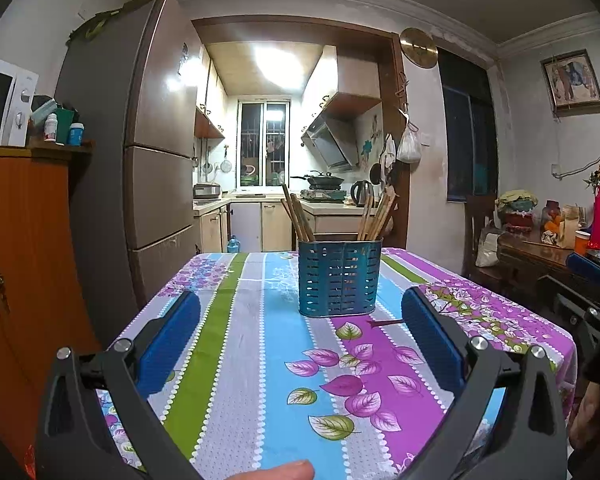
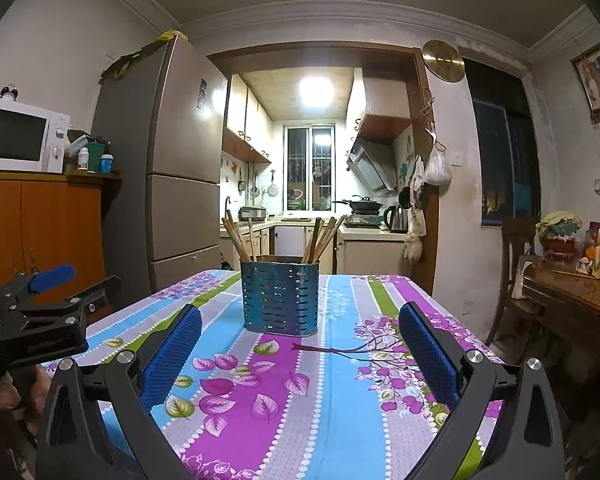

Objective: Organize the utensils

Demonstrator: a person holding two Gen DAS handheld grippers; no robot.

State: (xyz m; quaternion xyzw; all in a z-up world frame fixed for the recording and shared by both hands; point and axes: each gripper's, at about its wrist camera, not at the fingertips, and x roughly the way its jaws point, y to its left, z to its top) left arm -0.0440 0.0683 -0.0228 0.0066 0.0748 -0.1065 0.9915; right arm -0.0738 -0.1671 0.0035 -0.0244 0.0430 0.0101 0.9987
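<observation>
Blue-padded left claw (image 1: 300,312) and right claw (image 2: 300,320) gape wide, seemingly empty.

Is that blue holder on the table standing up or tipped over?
Upright. The holder sits flat on the tablecloth, with chopsticks poking out of its open top.

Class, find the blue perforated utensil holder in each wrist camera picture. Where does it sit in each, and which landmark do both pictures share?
Left wrist view: the utensil holder stands slightly right of centre on the tablecloth.
Right wrist view: the utensil holder stands slightly left of centre.
Shared landmark: the kitchen window behind it.
</observation>
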